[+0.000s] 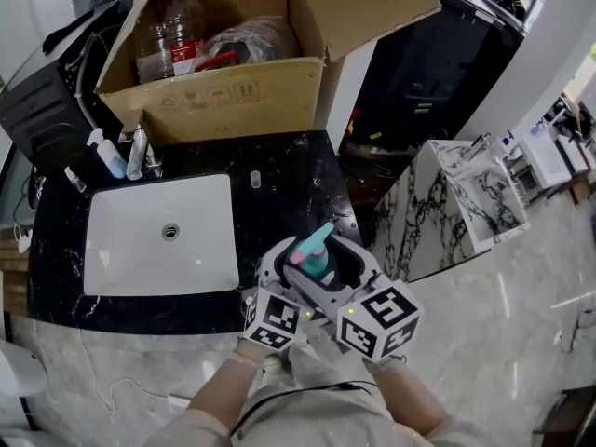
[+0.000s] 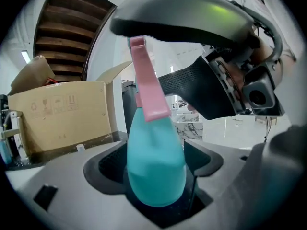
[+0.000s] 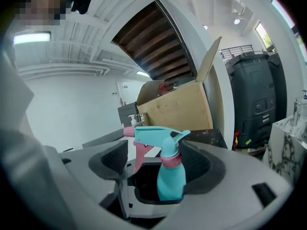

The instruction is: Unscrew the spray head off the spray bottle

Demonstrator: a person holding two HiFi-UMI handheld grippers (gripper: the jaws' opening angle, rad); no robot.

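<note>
The spray bottle (image 1: 317,261) is teal with a teal spray head (image 3: 158,134), a pink trigger (image 2: 146,83) and a pink collar (image 3: 170,161). It stands upright in the air over the front right corner of the black counter. My left gripper (image 2: 154,169) is shut on its teal body (image 2: 156,171), pads pressing both sides. My right gripper (image 3: 160,164) faces it from the other side, open, with its pads (image 3: 112,158) standing wide of the neck and head and a gap on each side. In the head view both grippers (image 1: 303,277) meet around the bottle.
A white sink (image 1: 158,236) is set in the black counter (image 1: 289,170). Behind it stands an open cardboard box (image 1: 214,91) with bottles and bags inside. Pump bottles (image 1: 110,154) stand at the back left. A marble-patterned stand (image 1: 456,203) is to the right.
</note>
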